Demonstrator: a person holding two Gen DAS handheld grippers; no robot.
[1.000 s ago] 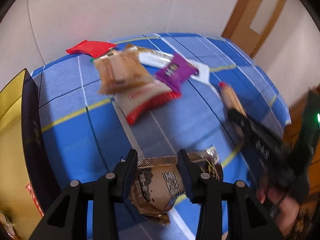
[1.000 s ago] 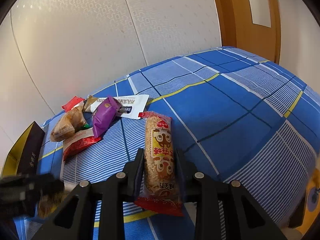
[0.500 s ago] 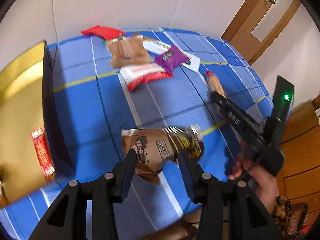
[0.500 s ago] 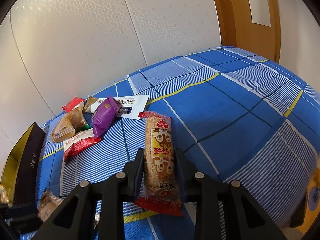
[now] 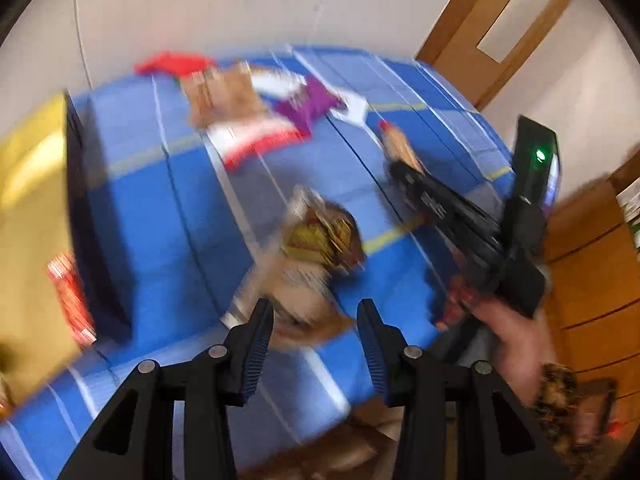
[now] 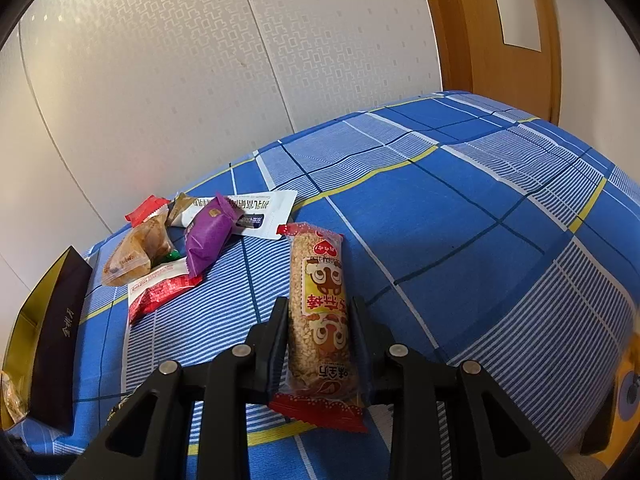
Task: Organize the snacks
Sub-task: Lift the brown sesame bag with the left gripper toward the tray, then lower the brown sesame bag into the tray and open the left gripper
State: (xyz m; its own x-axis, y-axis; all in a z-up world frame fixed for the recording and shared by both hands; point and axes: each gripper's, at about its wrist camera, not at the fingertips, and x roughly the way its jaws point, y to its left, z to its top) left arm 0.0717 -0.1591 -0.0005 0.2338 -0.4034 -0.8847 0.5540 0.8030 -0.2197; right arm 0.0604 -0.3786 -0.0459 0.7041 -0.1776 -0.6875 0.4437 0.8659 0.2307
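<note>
My left gripper [image 5: 316, 322] is open; a brown and gold snack packet [image 5: 316, 252] is blurred just ahead of its fingers, and whether it is touching them I cannot tell. A gold box [image 5: 36, 216] with a dark rim stands at the left with a red packet [image 5: 72, 300] inside. My right gripper [image 6: 320, 320] is shut on a long rice-cracker bar [image 6: 320, 312] in a clear wrapper with red ends, low over the blue plaid bed. It also shows in the left wrist view [image 5: 404, 156].
A pile of snacks lies at the far side of the bed: a purple packet [image 6: 208, 236], a red and white packet [image 6: 160, 292], a brown bread packet [image 6: 136, 252], a white sachet [image 6: 260, 212]. The gold box [image 6: 52, 332] stands at the left. A wooden door [image 6: 500, 32] is behind.
The left gripper's fingers have opened and the brown packet has left them, tumbling forward. The left view has swung with much blur. The right gripper with its bar has not moved.
</note>
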